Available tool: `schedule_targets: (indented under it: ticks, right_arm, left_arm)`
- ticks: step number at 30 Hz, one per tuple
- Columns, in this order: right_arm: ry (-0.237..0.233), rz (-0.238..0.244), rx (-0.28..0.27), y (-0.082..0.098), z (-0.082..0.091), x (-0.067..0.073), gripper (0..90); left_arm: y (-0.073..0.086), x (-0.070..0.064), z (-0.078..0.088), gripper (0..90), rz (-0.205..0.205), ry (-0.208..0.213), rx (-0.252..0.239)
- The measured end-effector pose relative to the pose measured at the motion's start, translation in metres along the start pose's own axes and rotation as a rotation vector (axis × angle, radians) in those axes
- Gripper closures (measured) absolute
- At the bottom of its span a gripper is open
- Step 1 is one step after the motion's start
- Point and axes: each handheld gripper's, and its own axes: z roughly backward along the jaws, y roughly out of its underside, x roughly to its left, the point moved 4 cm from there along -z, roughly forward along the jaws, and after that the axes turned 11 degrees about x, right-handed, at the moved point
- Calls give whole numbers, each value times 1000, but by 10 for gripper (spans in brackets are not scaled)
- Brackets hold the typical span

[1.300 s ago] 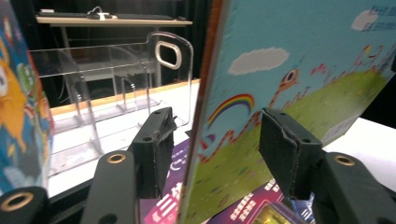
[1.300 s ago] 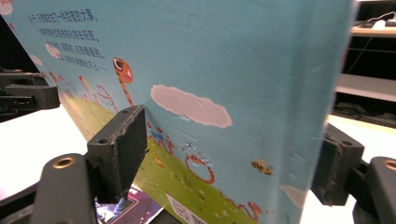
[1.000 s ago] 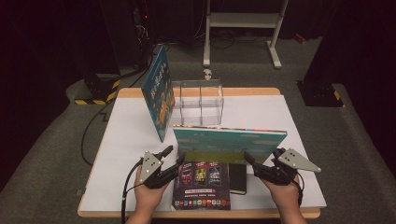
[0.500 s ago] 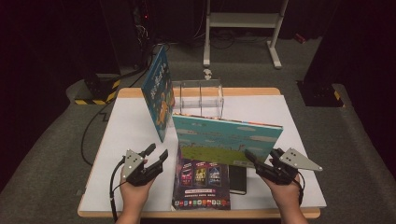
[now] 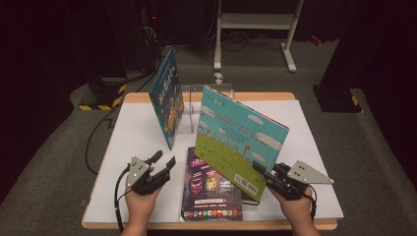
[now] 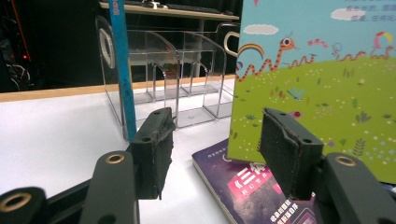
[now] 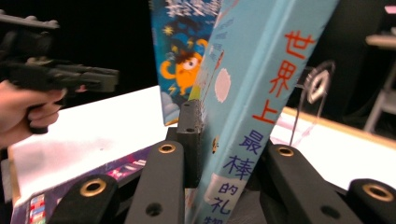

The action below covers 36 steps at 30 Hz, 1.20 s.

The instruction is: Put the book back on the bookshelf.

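Green picture book, tilted up above the purple book at table centre, spine clamped in our right gripper at five o'clock, jaws just closed on it; our left gripper at seven o'clock, half open, empty; clear rack at twelve o'clock

A recording lab, shown by black-draped surroundings, a white-topped table set on grey carpet, hazard-striped floor tape, trailing cables, a white stand placed behind
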Motion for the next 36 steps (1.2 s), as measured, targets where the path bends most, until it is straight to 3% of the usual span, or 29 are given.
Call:
schedule_targets:
  ticks: [2,4,13,26,36]
  right_arm:
    - [-35,-40,-10,2,-1,-3,780]
    - [-41,-29,-11,1,-2,0,785]
    - [19,15,-10,-12,-13,21,799]
    - [95,21,10,-32,-48,29,800]
    - [122,19,41,-42,-67,39,804]
  left_arm:
    - [-1,1,1,443,3,-2,-3]
    - [-2,3,2,443,6,-6,-4]
    - [-7,11,6,443,28,-19,-15]
    - [-8,7,5,443,36,14,-7]
    - [-12,2,8,444,39,31,-17]
